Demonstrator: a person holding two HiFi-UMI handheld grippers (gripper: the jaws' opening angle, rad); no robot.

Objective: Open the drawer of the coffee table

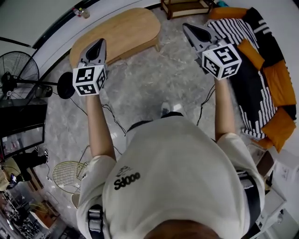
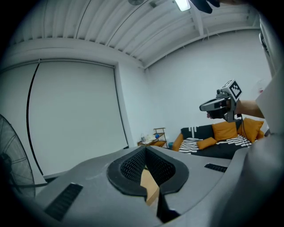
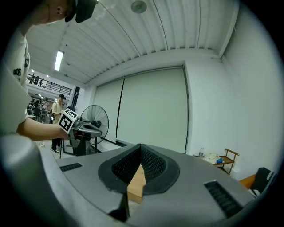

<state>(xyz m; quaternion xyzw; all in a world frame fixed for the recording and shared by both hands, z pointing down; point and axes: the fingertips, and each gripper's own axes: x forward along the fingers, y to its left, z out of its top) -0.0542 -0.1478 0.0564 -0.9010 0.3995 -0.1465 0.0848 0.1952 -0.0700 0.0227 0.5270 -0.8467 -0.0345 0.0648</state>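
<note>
The coffee table [image 1: 121,32] is a light wooden oval on the marble floor ahead of me. No drawer front shows in any view. My left gripper [image 1: 100,42] hangs in the air over the table's near left end, jaws shut on nothing. My right gripper [image 1: 185,25] is held to the right of the table, also shut and empty. In the left gripper view the jaws [image 2: 145,148] meet, with a sliver of the wooden table [image 2: 151,186] showing below them. The right gripper view shows its jaws [image 3: 140,146] together above the same wood [image 3: 136,186].
A dark sofa [image 1: 261,70] with orange cushions and a striped blanket stands on the right. A standing fan [image 1: 18,74] is at the left, a wooden shelf [image 1: 187,7] behind the table, a wire basket [image 1: 67,175] near my left, and cables [image 1: 112,119] on the floor.
</note>
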